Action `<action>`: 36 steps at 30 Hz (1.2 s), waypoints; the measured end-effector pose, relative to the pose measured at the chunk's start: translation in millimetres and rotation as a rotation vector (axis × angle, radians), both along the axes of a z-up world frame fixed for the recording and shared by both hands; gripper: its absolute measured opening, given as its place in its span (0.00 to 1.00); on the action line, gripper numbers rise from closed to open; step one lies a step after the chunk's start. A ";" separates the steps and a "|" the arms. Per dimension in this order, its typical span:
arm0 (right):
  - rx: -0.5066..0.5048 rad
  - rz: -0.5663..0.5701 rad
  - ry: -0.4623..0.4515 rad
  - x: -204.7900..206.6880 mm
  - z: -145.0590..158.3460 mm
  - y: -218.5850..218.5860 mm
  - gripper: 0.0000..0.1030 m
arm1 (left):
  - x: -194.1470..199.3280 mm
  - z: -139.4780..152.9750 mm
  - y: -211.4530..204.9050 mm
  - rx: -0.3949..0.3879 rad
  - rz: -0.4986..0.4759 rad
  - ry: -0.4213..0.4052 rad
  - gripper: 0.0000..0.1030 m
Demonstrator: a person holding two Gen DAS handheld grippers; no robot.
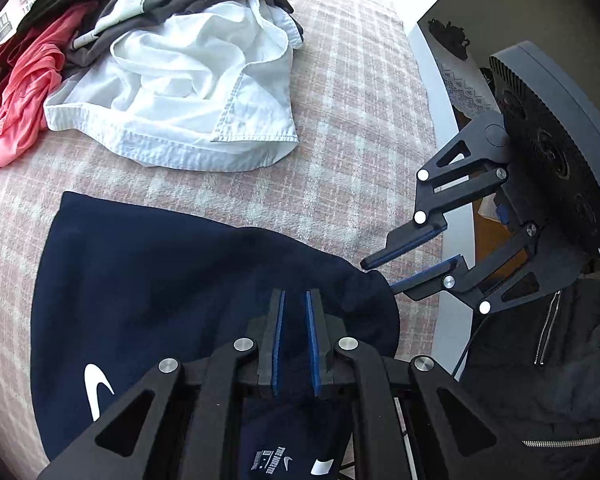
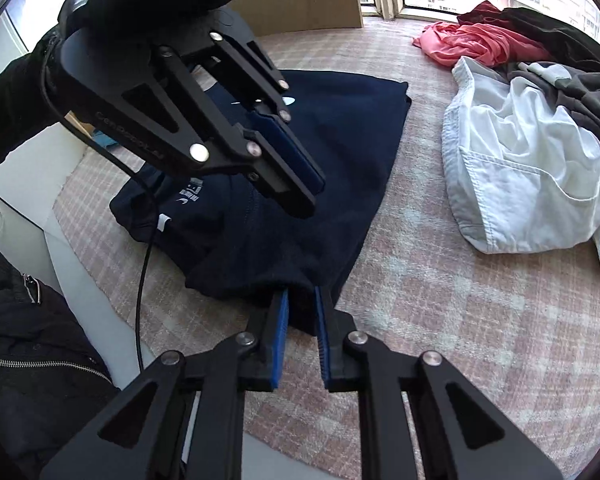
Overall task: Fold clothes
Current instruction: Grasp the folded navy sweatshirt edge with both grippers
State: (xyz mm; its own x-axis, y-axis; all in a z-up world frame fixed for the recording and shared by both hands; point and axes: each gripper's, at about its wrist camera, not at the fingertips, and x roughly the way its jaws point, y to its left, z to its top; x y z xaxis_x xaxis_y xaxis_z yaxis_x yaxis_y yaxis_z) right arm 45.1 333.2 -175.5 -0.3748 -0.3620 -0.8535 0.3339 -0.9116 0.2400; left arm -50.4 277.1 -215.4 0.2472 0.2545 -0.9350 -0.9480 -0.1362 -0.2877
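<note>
Navy shirt (image 1: 172,280) lies half-folded on the plaid blanket (image 1: 360,120), near the white garment (image 1: 188,96). Your right gripper (image 2: 302,300) pinches its corner; your left gripper (image 1: 296,300) hovers empty, nearly closed. Tug carelessly and the fold could skew.

Both tongs point steeply down, left tongs (image 1: 296,296) slightly parted, right tongs (image 2: 302,296) narrowly apart.
</note>
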 end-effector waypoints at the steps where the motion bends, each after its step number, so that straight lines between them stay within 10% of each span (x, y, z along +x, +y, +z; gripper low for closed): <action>1: 0.005 0.006 0.005 1.5 1.3 -2.7 0.08 | 0.9 -2.2 0.8 -0.005 -0.001 0.001 0.19; 15: 0.033 -0.244 -0.094 22.5 -5.3 24.5 0.04 | -5.0 -11.1 -3.7 0.014 0.058 0.007 0.19; 25: -0.136 -0.355 -0.030 -17.8 18.9 51.4 0.12 | 55.6 -17.8 -18.8 0.127 0.068 -0.174 0.22; 32: -0.031 -0.204 -0.187 -34.6 -21.3 3.4 0.21 | 26.0 25.6 -158.3 0.193 0.511 -0.100 0.26; 36: -0.103 -0.242 -0.166 -59.2 12.2 15.6 0.34 | -14.7 17.9 -254.5 0.156 0.895 -0.080 0.35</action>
